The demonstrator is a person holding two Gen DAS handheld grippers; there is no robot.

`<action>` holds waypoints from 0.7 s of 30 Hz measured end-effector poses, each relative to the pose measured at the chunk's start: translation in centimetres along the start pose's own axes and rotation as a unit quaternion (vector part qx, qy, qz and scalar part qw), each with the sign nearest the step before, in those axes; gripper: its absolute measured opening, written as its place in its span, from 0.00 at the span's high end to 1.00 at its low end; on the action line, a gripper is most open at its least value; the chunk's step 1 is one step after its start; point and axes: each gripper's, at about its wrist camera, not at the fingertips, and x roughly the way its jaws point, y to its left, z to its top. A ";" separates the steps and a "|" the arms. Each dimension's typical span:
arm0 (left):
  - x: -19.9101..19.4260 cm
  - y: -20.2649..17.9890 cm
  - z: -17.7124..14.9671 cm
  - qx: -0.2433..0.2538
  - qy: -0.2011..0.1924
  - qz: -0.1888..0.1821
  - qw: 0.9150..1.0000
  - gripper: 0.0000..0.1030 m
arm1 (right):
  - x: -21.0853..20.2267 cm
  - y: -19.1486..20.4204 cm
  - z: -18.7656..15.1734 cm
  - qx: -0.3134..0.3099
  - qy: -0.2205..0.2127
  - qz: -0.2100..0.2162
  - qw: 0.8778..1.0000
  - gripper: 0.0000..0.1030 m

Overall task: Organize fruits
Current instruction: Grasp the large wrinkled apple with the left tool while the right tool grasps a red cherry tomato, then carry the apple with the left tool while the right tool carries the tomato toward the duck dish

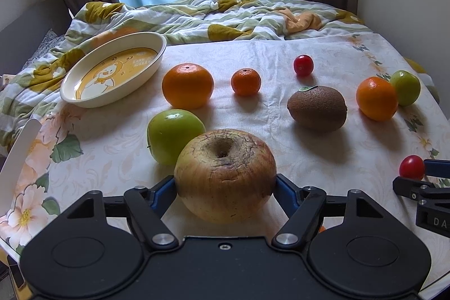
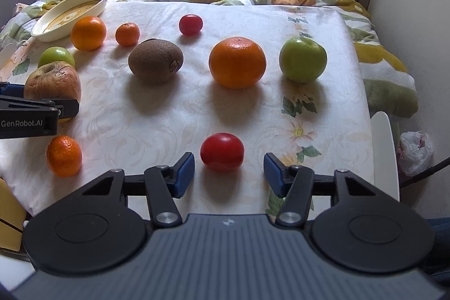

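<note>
Step in hand, by judgement: the pick-up of the first fruit, with the dish (image 1: 112,75) as the likely destination; it holds nothing as yet.

Left tool (image 1: 225,187): its blue pads sit against both flanks of the wrinkled apple (image 1: 225,176), so it is clamped on that apple, which appears to rest on the floral cloth (image 1: 267,52) covering the bed. A green apple (image 1: 174,135) sits just ahead and left of the tool, touching or nearly touching the held apple. The dish lies well ahead and to the left, tilted on the rumpled quilt (image 1: 197,16).

Right tool (image 2: 229,173): jaws apart, nothing gripped. A red tomato (image 2: 222,155) lies between and slightly ahead of the fingertips, clear of both pads.

Next move calls for a clean lift of the apple without nudging the green apple, then carriage forward-left to the dish.

Pose: both tools are held low, nearly level with the cloth, pointing toward the window. The left tool appears at the left edge of the right wrist view, beside a small mandarin (image 2: 64,156).
</note>
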 end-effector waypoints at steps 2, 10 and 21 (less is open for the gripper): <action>-0.1 0.1 -0.1 -0.001 -0.002 -0.002 1.000 0.24 | 0.1 0.0 0.1 -0.002 0.000 0.004 1.000 0.44; -0.5 0.3 -0.6 -0.008 -0.011 0.000 1.000 0.25 | 0.0 0.7 0.5 -0.020 -0.004 0.010 1.000 0.53; -3.2 1.3 -0.6 -0.029 -0.041 0.000 0.999 0.25 | -1.4 1.1 1.5 -0.034 -0.016 0.016 0.999 0.53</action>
